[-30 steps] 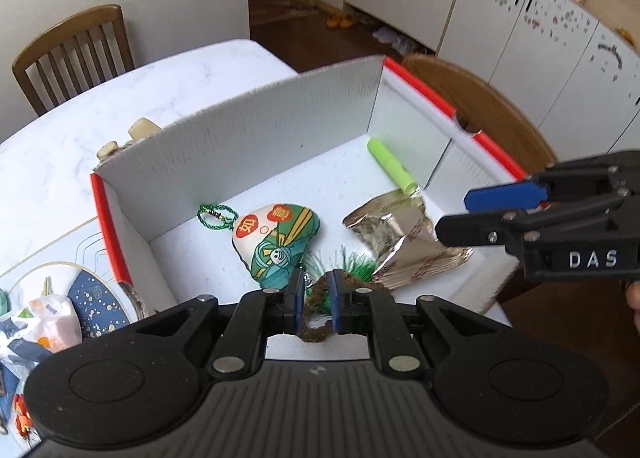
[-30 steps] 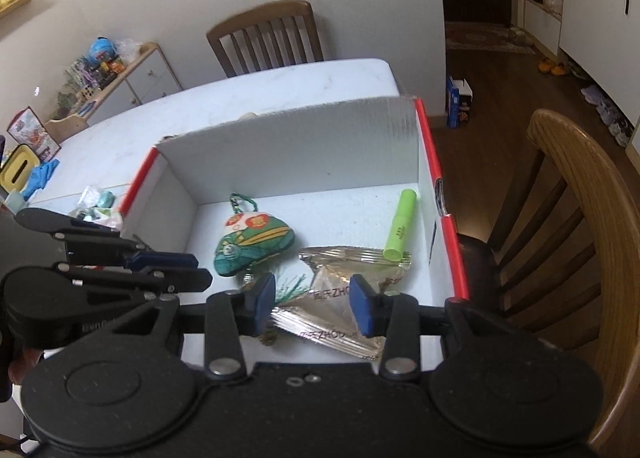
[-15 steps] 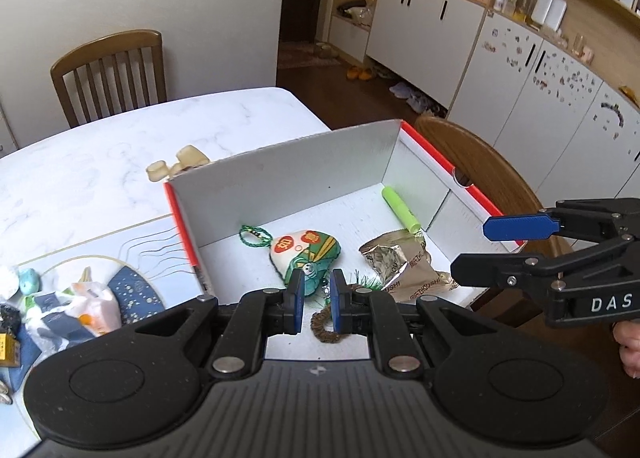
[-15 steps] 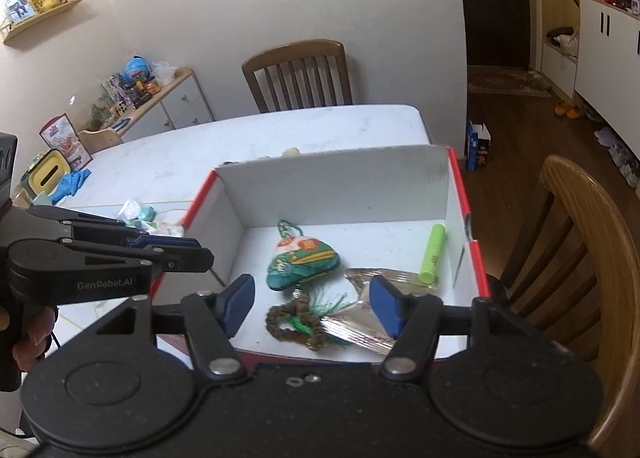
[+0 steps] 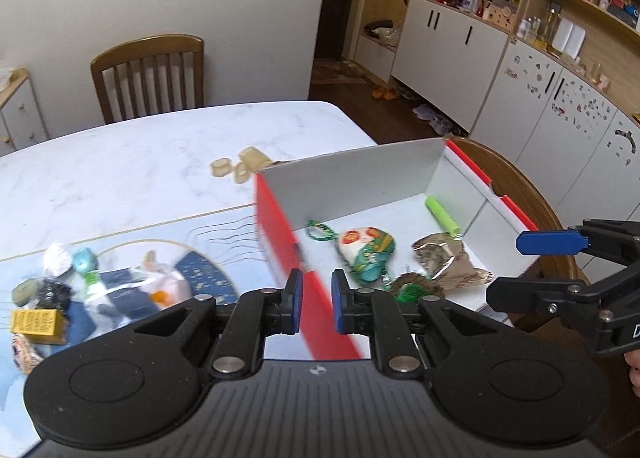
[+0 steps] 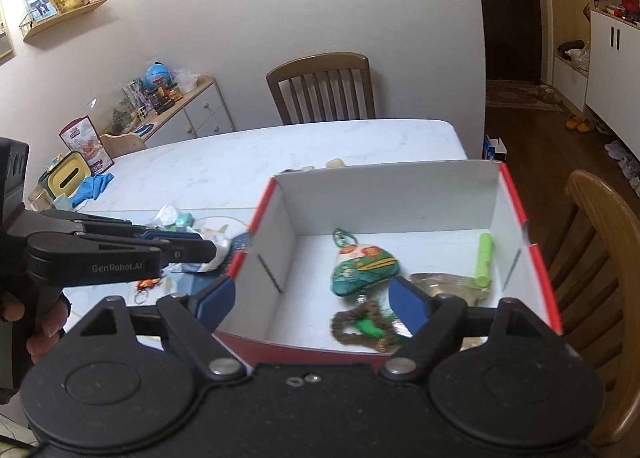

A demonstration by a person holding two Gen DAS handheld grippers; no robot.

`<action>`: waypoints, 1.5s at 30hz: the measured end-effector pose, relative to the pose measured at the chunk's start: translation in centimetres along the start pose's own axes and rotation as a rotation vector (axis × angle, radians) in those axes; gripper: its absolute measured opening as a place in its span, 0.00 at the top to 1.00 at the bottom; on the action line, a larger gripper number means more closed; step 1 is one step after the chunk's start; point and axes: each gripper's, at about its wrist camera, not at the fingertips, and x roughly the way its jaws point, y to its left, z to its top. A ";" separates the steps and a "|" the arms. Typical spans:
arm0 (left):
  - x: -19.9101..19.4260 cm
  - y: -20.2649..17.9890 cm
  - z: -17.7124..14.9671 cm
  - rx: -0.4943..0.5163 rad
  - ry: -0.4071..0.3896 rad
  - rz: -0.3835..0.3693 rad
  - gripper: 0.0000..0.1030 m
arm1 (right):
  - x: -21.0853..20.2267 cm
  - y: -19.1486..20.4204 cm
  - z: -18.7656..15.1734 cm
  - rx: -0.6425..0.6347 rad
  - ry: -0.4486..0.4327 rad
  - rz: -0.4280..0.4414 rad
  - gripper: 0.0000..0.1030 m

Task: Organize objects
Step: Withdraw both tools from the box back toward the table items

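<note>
Box (image 6: 400, 194) holds four items; clutter (image 5: 96, 290) left on mat. Left gripper (image 5: 316, 308) nearly closed, empty; right gripper (image 6: 308, 296) jaws have just been opening, nothing held, free for next pick.

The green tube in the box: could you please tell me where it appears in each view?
Left wrist: green tube right of centre, beside the box's far right wall.
Right wrist: green tube right of centre, by the right wall.
Shared landmark: the green pouch.
</note>
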 end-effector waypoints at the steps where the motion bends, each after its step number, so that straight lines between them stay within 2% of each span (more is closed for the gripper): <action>1: -0.3 0.6 -0.2 -0.002 -0.003 0.004 0.86 | 0.2 0.6 -0.1 -0.001 0.000 -0.001 0.17; 3: -0.8 1.8 -0.6 -0.012 -0.006 0.012 0.85 | 0.5 1.8 -0.2 -0.003 0.003 0.003 0.15; 5: -1.4 3.3 -1.0 -0.028 -0.008 0.015 0.78 | 1.0 3.1 -0.3 -0.007 0.011 0.009 0.15; 6: -1.7 4.0 -1.2 -0.037 -0.011 0.015 0.68 | 1.3 3.8 -0.4 -0.007 0.016 0.013 0.15; 7: -2.0 4.8 -1.5 -0.045 -0.017 0.018 0.54 | 1.5 4.4 -0.4 -0.004 0.020 0.017 0.15; 9: -2.8 6.2 -2.0 -0.052 -0.032 0.027 0.43 | 2.0 5.7 -0.5 -0.001 0.027 0.025 0.15; 12: -3.8 8.3 -2.8 -0.060 -0.040 0.038 0.42 | 2.6 7.6 -0.6 -0.001 0.033 0.032 0.15; 16: -5.3 11.0 -3.7 -0.065 -0.069 0.072 0.27 | 3.2 10.3 -0.7 -0.021 0.031 0.030 0.15; 20: -6.7 13.4 -4.5 -0.075 -0.090 0.085 0.23 | 3.9 12.4 -0.8 -0.014 0.024 0.025 0.12; 22: -7.2 14.6 -4.8 -0.077 -0.093 0.089 0.17 | 4.3 13.2 -0.8 -0.006 0.024 0.025 0.11; 26: -7.8 16.7 -5.7 -0.080 -0.098 0.095 0.15 | 5.1 14.9 -1.0 -0.012 0.014 0.015 0.09; 28: -7.9 17.6 -6.1 -0.087 -0.093 0.100 0.04 | 5.4 15.6 -1.2 -0.010 0.000 0.002 0.07; 29: -7.8 18.1 -6.2 -0.092 -0.090 0.099 0.01 | 5.5 15.8 -1.3 -0.005 -0.009 -0.003 0.06; 32: -8.0 19.8 -7.0 -0.096 -0.093 0.069 0.00 | 6.1 16.4 -1.5 0.011 -0.024 -0.014 0.03; 39: -7.0 23.3 -8.7 -0.110 -0.099 0.054 0.00 | 8.4 18.5 -1.4 -0.023 0.015 -0.040 0.02; 45: -5.2 26.1 -9.9 -0.117 -0.056 0.104 0.00 | 10.7 20.6 -1.8 -0.071 0.029 -0.060 0.02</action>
